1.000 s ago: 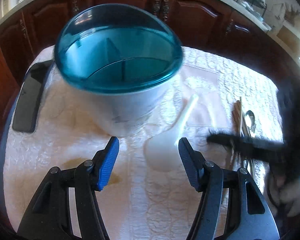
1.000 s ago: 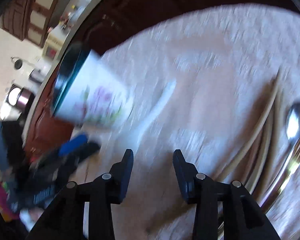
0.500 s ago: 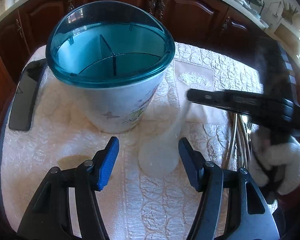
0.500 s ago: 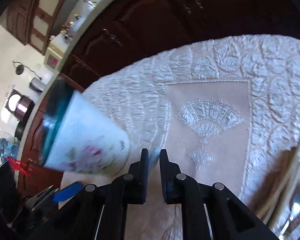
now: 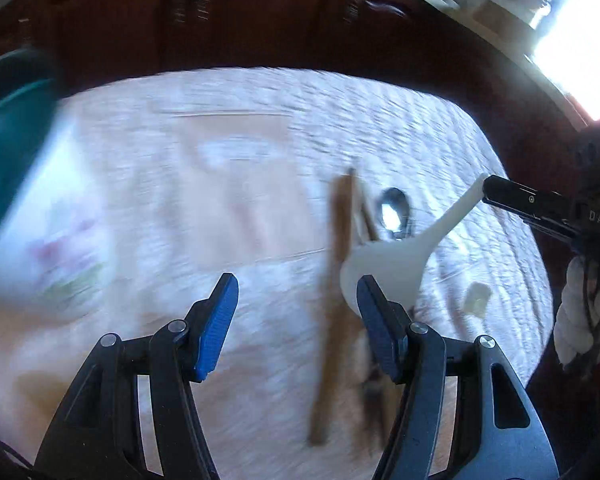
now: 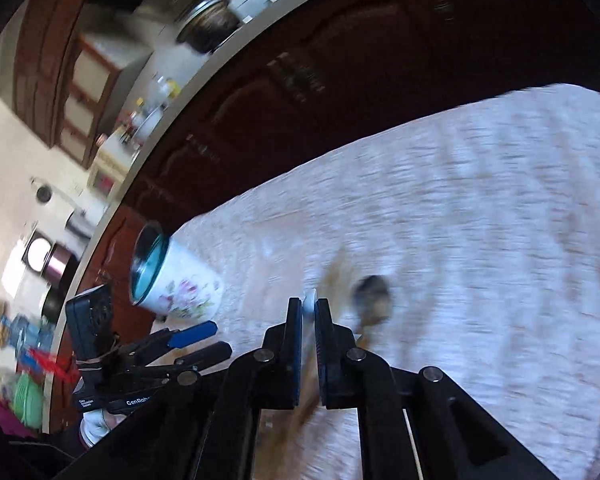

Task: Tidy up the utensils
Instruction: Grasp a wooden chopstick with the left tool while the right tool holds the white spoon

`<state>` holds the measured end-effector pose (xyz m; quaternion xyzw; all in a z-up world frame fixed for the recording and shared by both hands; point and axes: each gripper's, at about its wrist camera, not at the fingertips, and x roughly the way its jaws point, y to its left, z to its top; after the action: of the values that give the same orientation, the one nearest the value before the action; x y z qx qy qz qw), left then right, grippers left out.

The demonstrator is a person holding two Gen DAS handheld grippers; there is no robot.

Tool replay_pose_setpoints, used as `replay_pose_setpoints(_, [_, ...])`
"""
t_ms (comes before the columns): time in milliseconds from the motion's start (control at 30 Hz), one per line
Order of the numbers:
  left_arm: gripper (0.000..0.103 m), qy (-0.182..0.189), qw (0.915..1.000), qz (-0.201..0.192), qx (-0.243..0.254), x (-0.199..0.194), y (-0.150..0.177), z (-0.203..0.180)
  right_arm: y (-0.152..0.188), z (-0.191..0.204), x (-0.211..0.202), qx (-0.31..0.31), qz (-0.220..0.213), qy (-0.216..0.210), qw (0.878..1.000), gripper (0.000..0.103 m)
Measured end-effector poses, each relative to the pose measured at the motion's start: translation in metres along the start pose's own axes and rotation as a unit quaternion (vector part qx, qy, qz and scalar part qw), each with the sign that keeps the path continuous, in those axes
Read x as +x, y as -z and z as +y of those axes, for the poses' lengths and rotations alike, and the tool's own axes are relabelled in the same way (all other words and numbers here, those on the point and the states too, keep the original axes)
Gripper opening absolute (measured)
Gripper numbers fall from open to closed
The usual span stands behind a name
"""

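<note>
White plastic spoon [image 5: 400,256] now aloft, R gripper [image 6: 309,312].

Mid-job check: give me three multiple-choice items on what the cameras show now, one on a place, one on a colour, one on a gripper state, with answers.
1. Where is the white spoon?
A. In the holder
B. Held by its handle in the right gripper
C. Lying flat on the tablecloth

2. What colour is the rim of the utensil holder?
A. Teal
B. Red
C. Yellow

3. How does the left gripper stand?
A. Shut on chopsticks
B. Shut on the metal spoon
C. Open, holding nothing

Answers: 1 B, the black fingers clamp the handle tip, bowl off the cloth. 2 A, a teal ring tops the floral white body. 3 C, the blue pads stand wide apart.
</note>
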<state>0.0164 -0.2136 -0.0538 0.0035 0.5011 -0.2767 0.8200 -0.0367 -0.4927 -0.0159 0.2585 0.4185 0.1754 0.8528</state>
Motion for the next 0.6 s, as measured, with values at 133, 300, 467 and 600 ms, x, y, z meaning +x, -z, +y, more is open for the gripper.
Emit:
replay_pose_setpoints(133, [0.061, 0.016, 0.9997, 0.019, 0.002, 0.027, -0.025, -0.013, 0.003, -0.036, -0.022, 0.031, -0.009, 0.016, 0.999, 0.006])
replay_pose_setpoints(300, [0.061, 0.012, 0.9995, 0.029, 0.006, 0.053, -0.051, -0.025, 0.010, -0.059, -0.035, 0.058, -0.002, 0.007, 0.998, 0.005])
replay_pose_setpoints(467, [0.041, -0.012, 0.9977, 0.057, 0.033, 0.081, -0.065, -0.037, 0.022, -0.078, -0.050, 0.092, 0.002, -0.030, 0.995, 0.005])
replay_pose_setpoints(600, [0.021, -0.011, 0.9977, 0.061, 0.028, 0.091, -0.070, -0.034, 0.026, -0.081, -0.055, 0.097, -0.006, -0.035, 0.995, 0.005])
